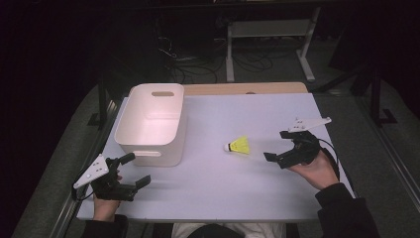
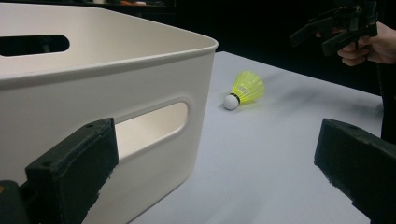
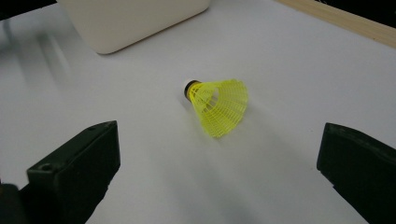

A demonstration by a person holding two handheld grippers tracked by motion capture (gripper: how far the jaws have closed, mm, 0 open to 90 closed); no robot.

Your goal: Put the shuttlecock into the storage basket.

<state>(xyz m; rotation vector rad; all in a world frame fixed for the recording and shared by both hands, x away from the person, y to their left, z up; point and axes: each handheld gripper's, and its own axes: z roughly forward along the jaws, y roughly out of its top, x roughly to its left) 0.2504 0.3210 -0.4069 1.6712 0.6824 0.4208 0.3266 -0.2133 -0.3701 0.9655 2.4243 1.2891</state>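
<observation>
My right gripper [image 1: 278, 146] holds its 2 jaws spread wide with nothing between them, aimed at the yellow shuttlecock [image 3: 218, 106], which lies on its side on the white table [image 1: 257, 188] near the jaw tips, between this gripper and the bin. In the right gripper view its white cork points away toward the bin and its mesh skirt opens toward me. I judge the step in hand to be the reach and grasp: I should advance low along the table until the skirt sits between the jaws, then close gently, since the mesh likely flexes and the rounded cork could roll. My left gripper [image 1: 132, 171], likewise parted and empty, waits just beside the near wall of the white bin [image 1: 151, 122], which stands open-topped on the table's left part.
</observation>
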